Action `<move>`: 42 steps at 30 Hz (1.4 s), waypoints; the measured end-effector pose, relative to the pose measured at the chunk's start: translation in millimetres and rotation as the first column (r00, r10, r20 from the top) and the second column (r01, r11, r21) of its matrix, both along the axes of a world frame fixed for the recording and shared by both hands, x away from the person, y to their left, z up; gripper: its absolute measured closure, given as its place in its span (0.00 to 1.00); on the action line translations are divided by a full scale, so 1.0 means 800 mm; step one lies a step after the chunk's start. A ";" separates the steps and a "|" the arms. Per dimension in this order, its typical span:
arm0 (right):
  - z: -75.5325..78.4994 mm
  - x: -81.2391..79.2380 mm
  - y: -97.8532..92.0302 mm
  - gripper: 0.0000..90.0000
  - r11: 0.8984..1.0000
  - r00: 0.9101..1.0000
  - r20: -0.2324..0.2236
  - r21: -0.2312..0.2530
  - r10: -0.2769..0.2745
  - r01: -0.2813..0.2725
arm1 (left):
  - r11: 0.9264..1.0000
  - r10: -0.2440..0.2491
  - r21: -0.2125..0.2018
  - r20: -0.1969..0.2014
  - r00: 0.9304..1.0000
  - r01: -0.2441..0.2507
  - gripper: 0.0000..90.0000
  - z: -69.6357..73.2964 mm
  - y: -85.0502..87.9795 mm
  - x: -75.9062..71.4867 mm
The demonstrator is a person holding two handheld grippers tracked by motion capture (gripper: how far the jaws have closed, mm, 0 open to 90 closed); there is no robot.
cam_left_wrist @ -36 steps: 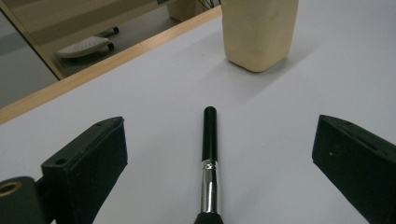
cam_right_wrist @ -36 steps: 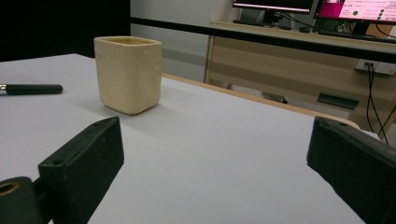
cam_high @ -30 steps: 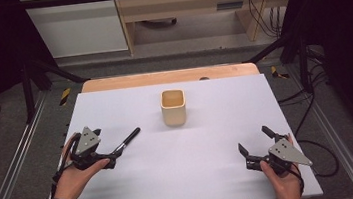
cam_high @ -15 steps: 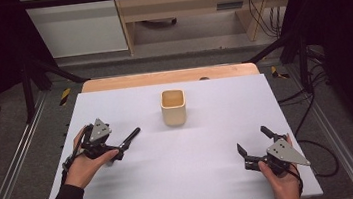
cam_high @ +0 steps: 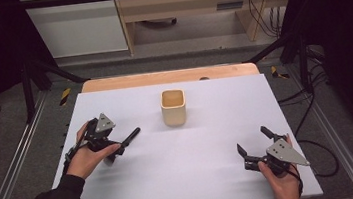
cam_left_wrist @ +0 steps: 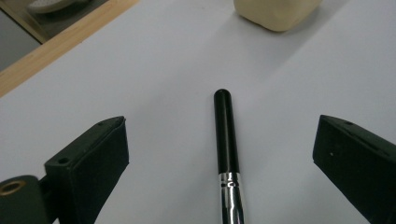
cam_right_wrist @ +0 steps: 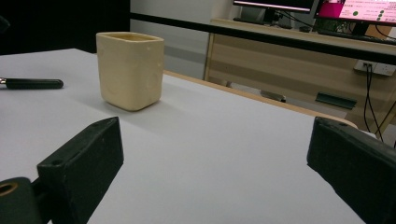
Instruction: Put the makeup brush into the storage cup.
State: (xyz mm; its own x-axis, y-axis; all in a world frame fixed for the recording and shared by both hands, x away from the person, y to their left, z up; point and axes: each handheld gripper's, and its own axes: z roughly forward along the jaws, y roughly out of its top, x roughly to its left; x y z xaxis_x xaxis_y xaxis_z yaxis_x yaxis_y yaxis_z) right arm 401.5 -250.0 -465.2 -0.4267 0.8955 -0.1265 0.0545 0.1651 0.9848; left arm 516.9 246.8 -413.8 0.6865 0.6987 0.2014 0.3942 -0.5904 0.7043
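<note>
The jaws of the left gripper point(cam_left_wrist: 219, 172) are spread wide, and between them a black-handled brush point(cam_left_wrist: 226, 140) is framed, lying flat on the white table point(cam_high: 203, 172) with neither jaw touching it. This straddling stance is judged to be the set-up for a pinch across the handle, near the silver ferrule point(cam_left_wrist: 231, 184). The brush's long axis is run almost straight along the gripper's own line of sight, so the rounded black handle end is pointed away from the hand and towards the cream cup point(cam_high: 173, 107), which is stood upright near the middle of the table, apart from the brush. The bristle end cannot be made out. In the high view the brush is seen left of the cup, slanted up to the right. The right gripper point(cam_high: 258, 145) is held low near the table's right front corner, its jaws likewise parted with nothing between them, seemingly kept in waiting.
</note>
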 end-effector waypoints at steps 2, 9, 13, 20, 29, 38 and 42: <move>0.000 0.000 0.000 0.04 1.000 1.000 0.003 0.000 0.000 0.000 | 1.000 0.001 -0.011 -0.025 1.000 -0.002 0.04 -0.002 0.000 0.001; -0.001 0.001 0.001 0.04 1.000 1.000 -0.006 -0.001 0.003 -0.003 | 1.000 0.022 0.002 -0.004 1.000 -0.022 0.05 -0.001 -0.002 0.005; -0.001 0.001 0.000 0.04 1.000 1.000 -0.006 -0.003 0.003 -0.003 | 1.000 0.022 0.017 -0.032 0.999 -0.022 0.05 -0.005 -0.007 0.009; -0.001 0.001 0.000 0.04 1.000 1.000 -0.007 -0.007 0.001 -0.001 | 0.999 0.017 0.038 -0.077 0.997 -0.014 0.06 -0.015 -0.013 0.017; -0.001 0.001 0.001 0.04 1.000 1.000 -0.010 -0.011 0.000 0.000 | 0.998 0.015 0.068 -0.116 0.993 -0.007 0.08 -0.025 -0.020 0.021; -0.001 0.001 0.001 0.04 1.000 1.000 -0.012 -0.013 -0.002 0.001 | 0.997 0.043 0.070 -0.164 0.986 -0.032 0.17 -0.035 -0.019 0.023; -0.001 0.001 0.001 0.04 1.000 1.000 -0.012 -0.015 -0.002 0.001 | 0.995 0.041 0.092 -0.178 0.983 -0.024 0.18 -0.036 -0.019 0.022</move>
State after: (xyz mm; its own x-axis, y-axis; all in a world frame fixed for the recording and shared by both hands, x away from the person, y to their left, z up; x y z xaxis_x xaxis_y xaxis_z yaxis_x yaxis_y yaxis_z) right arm 402.5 -249.4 -466.4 -0.4269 0.8942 -0.1345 0.0670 0.1796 0.9814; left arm 534.7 231.7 -442.5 0.6943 0.7061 0.1390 0.5295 -0.6321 0.5657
